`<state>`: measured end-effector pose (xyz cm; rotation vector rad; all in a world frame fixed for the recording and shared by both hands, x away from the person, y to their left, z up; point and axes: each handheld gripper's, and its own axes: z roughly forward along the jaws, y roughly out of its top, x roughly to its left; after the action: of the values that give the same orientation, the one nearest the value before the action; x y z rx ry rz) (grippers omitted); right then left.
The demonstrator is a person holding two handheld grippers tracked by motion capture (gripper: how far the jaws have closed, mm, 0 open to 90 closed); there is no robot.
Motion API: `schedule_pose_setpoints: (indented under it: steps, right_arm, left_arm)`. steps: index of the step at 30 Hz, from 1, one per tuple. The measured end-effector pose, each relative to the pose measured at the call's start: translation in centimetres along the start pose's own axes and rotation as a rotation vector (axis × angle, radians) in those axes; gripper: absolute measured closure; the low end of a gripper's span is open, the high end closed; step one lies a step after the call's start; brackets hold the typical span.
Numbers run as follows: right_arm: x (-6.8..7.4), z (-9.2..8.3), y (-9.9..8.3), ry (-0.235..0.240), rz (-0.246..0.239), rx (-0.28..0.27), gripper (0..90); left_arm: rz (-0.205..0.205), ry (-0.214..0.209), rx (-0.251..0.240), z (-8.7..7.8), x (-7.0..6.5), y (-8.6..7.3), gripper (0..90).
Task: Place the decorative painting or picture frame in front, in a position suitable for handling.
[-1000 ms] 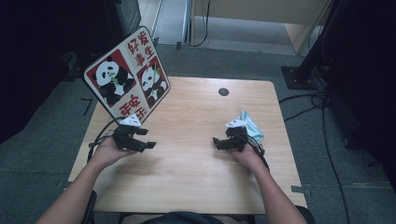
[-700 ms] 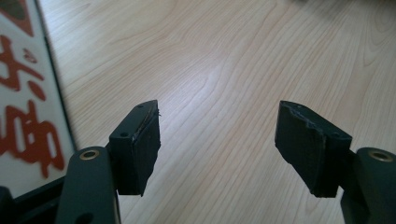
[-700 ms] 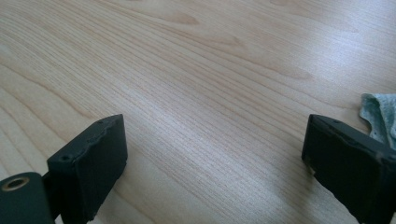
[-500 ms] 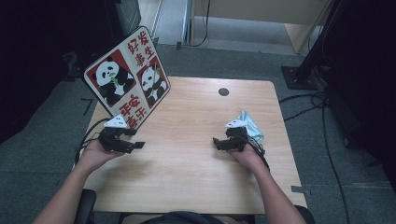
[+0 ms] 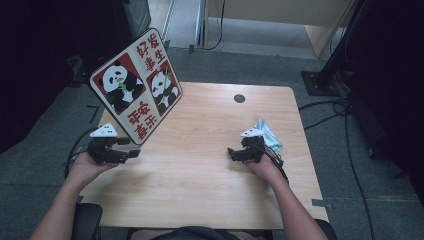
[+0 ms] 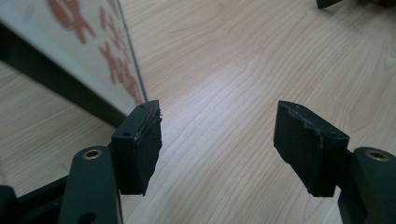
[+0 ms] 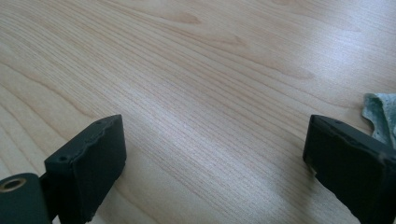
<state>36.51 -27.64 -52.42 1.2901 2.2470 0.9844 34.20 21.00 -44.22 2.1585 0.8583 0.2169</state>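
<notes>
The desk is pale wood with a fine straight grain, a small dark round cap set near its far edge; grey carpet lies all round it, black cables trail over the floor to the desk's right, and dark stands and screens close in the left and right of the room.

The sign is a white square board with two panda pictures and red characters; it stands at the desk's far-left corner, tilted, one corner low and the opposite corner high, so its long diagonal runs from lower right to upper left; its printed face turns toward the person.

The left tool hangs at the desk's left edge, just beside the sign's low corner, jaws spread with nothing between them; the left gripper view has the sign's edge just past one jaw.

The right tool rests right of the desk's middle, jaws wide and empty; a pale green cloth lies crumpled just behind it.
</notes>
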Motion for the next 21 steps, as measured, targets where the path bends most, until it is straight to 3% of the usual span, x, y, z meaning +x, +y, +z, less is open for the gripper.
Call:
schedule_pose_setpoints:
  steps: [7, 13, 21]
  right_arm:
    - [0.0, 0.1, 0.1, 0.001, 0.001, 0.002, 4.5]
    - [0.0, 0.1, 0.1, 0.000, -0.001, 0.006, 4.2]
    - [0.0, 0.2, 0.1, 0.001, -0.004, 0.006, 3.2]
  left_arm:
    - [-0.022, 0.035, 0.006, -0.8, 0.5, -0.8, 34.4]
    - [-0.042, 0.079, 0.002, -1.0, 1.0, -0.4, 36.1]
    - [-0.117, 0.069, -0.053, -2.2, 3.0, -0.2, 36.3]
